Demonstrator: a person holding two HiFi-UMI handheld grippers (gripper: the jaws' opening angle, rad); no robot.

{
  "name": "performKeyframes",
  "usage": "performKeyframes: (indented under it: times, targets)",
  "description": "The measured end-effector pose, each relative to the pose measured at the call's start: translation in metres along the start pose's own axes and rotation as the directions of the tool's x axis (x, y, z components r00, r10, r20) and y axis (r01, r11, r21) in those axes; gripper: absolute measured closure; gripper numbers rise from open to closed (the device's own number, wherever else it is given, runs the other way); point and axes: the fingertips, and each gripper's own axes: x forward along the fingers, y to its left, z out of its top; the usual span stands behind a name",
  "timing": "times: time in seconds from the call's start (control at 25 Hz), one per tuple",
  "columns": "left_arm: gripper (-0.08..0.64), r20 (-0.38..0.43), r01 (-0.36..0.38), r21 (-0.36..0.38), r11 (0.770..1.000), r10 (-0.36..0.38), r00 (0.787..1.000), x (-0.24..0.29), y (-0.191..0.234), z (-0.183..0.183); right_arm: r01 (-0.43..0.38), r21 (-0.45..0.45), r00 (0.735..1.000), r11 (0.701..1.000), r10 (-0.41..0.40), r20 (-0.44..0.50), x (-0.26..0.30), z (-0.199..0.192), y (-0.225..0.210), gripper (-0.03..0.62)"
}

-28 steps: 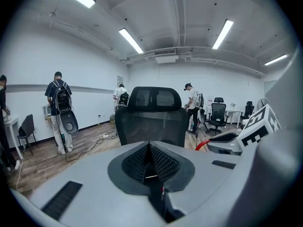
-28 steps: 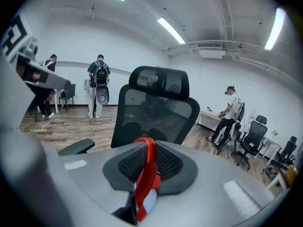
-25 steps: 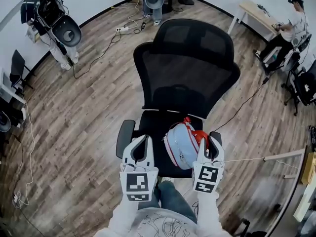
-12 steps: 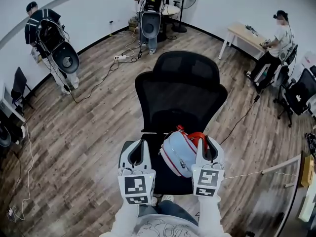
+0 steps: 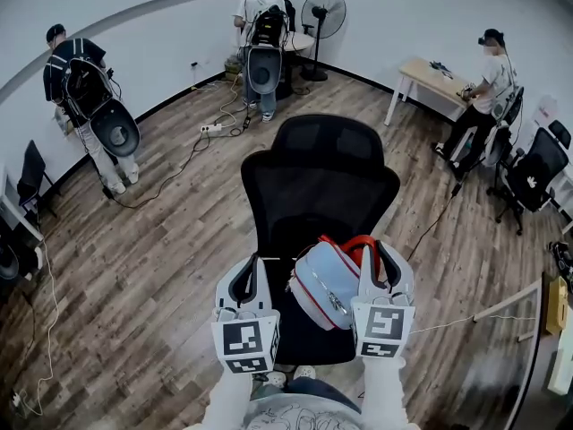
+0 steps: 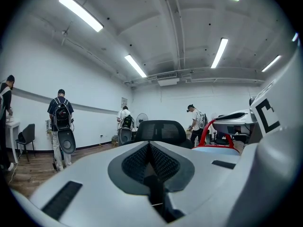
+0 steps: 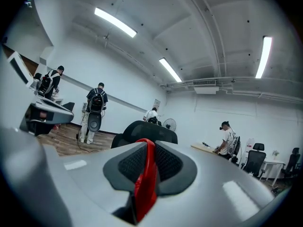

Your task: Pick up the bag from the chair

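Note:
A light blue bag (image 5: 324, 285) with red trim hangs over the seat (image 5: 300, 339) of the black mesh chair (image 5: 318, 186), tilted to the left. My right gripper (image 5: 378, 251) is shut on its red handle (image 5: 360, 244). In the right gripper view the red strap (image 7: 144, 174) is pinched between the pads. My left gripper (image 5: 250, 271) floats beside the bag's left side with its jaws shut and nothing in them. The left gripper view shows the closed pads (image 6: 150, 161) and, at its right, the bag's handle (image 6: 209, 132).
The wood floor carries cables (image 5: 192, 146) at the back left. People with backpacks stand at the far wall (image 5: 85, 88) (image 5: 262, 47), next to a fan (image 5: 322, 16). A desk (image 5: 430, 77) with a seated person and office chairs (image 5: 528, 173) fill the right.
Both grippers have risen. The bag has come up off the seat with the right gripper and hangs higher against the backrest.

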Motion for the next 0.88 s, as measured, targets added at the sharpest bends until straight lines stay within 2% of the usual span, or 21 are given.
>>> performKeyframes:
  times: [0.12,0.28,0.88]
  targets:
    - [0.555,0.012,0.004,0.004,1.000,-0.004,1.000,-0.003,0.000,0.006,0.002,0.016,1.000,1.000,-0.002,0.000,-0.002,0.000,-0.001,0.534]
    - [0.555,0.022,0.007,0.006,1.000,-0.007,1.000,-0.007,0.000,0.007,0.005,0.083,1.000,0.997,-0.005,0.001,-0.007,-0.006,-0.005,0.534]
    - [0.555,0.023,0.007,-0.001,1.000,-0.007,1.000,-0.011,0.003,0.010,0.007,0.078,1.000,0.997,-0.005,-0.024,-0.009,-0.010,0.005,0.534]
